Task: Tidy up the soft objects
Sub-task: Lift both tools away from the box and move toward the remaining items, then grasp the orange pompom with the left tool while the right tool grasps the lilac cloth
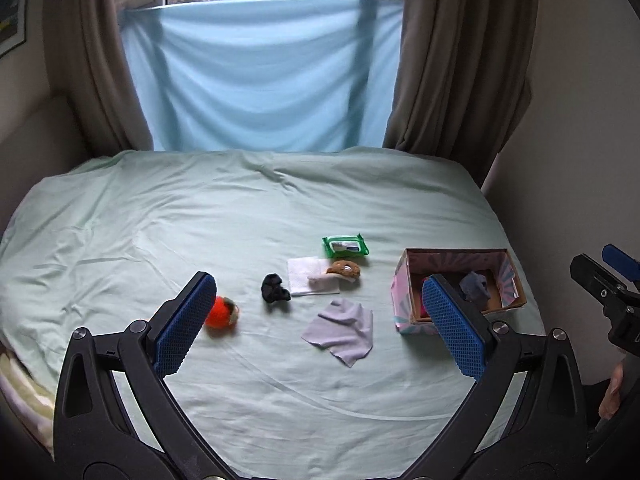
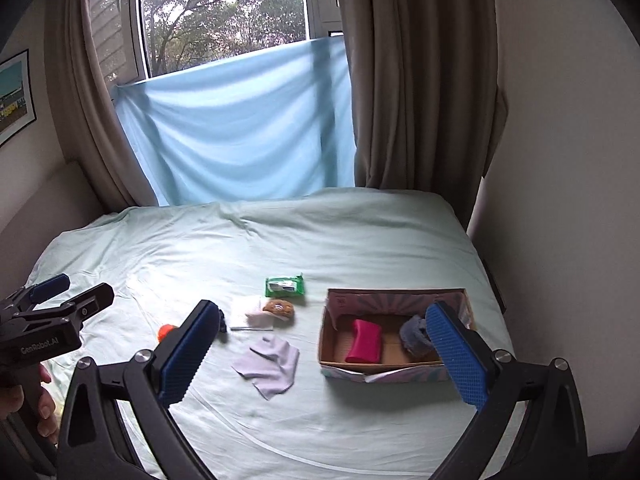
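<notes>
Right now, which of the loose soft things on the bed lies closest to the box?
The pale lilac cloth, spread flat just left of the box; the black item and orange toy lie farther left.

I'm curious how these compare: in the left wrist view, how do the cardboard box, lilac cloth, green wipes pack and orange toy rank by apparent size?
1. cardboard box
2. lilac cloth
3. green wipes pack
4. orange toy, partly hidden behind a gripper finger, so its rank against the farther pack is unsure.

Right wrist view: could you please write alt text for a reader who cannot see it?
An open cardboard box on a pale green bed holds a pink item and a grey fuzzy item. Left of it lie a lilac cloth, a green wipes pack and small toys. The right tool is open and empty.
</notes>
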Demonstrator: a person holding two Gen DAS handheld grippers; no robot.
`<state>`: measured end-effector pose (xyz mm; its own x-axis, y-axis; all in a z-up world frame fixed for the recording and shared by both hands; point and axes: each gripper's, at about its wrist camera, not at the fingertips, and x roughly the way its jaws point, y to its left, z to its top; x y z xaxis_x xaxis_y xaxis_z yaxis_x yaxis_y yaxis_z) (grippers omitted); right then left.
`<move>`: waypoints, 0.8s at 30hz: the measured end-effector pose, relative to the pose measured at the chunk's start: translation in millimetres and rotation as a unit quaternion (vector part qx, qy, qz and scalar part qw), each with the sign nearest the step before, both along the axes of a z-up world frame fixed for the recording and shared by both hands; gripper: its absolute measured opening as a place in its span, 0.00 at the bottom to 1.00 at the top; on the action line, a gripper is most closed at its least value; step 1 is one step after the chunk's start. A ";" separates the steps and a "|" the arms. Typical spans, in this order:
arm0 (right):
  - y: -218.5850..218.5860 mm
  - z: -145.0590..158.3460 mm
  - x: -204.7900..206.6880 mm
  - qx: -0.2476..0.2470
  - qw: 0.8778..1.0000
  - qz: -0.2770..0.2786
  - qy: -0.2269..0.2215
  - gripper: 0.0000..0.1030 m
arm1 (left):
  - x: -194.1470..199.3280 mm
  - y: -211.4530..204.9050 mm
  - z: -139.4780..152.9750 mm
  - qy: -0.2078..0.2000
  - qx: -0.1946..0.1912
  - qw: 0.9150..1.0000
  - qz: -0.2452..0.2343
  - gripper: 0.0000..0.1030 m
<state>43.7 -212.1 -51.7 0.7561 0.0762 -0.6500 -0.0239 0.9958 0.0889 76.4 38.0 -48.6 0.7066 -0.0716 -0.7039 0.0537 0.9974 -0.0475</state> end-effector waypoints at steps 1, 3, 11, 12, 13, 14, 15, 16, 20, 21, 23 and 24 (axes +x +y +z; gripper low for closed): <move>6.0 -0.6 -0.5 0.001 1.000 -0.001 0.001 1.00 | 0.6 6.4 -0.5 0.000 0.001 1.000 -0.001 1.00; 19.5 -3.4 -0.5 0.004 1.000 -0.002 0.007 1.00 | 1.9 19.8 -2.5 0.001 0.006 1.000 0.000 1.00; 70.7 -37.2 11.2 0.008 0.999 -0.014 0.034 1.00 | 17.4 75.3 -29.5 0.019 0.007 1.000 0.000 1.00; 76.3 -43.4 13.4 0.012 0.999 -0.016 0.040 1.00 | 21.5 82.3 -35.2 0.024 0.009 1.000 0.000 1.00; 81.8 -49.9 15.8 0.016 0.999 -0.020 0.044 1.00 | 25.9 89.3 -41.4 0.027 0.012 1.000 0.000 1.00; 87.6 -57.6 18.1 0.019 0.998 -0.024 0.048 1.00 | 30.8 96.8 -49.4 0.032 0.015 0.999 0.000 1.00; 93.0 -66.8 21.6 0.023 0.998 -0.028 0.053 1.00 | 35.1 103.4 -57.1 0.037 0.017 0.999 0.000 1.00; 97.7 -75.9 25.1 0.025 0.998 -0.031 0.058 1.00 | 40.8 110.1 -66.3 0.042 0.019 0.999 0.000 1.00; 116.4 -115.9 40.5 0.025 0.996 -0.042 0.071 1.00 | 66.0 132.9 -107.4 0.058 0.022 0.998 0.001 1.00; 119.6 -123.8 44.0 0.023 0.996 -0.044 0.071 1.00 | 71.5 137.8 -119.0 0.060 0.023 0.998 0.003 1.00; 127.9 -143.3 51.7 0.018 0.996 -0.049 0.072 1.00 | 84.4 147.6 -142.4 0.064 0.020 0.998 0.006 1.00; 131.0 -153.1 55.6 0.017 0.996 -0.051 0.073 1.00 | 90.3 152.6 -155.3 0.067 0.019 0.998 0.009 1.00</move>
<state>99.3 -81.1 -204.7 0.6586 0.0274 -0.7520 0.0936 0.9886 0.1181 166.7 190.6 -203.9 0.6073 -0.0317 -0.7938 0.0321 0.9994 -0.0154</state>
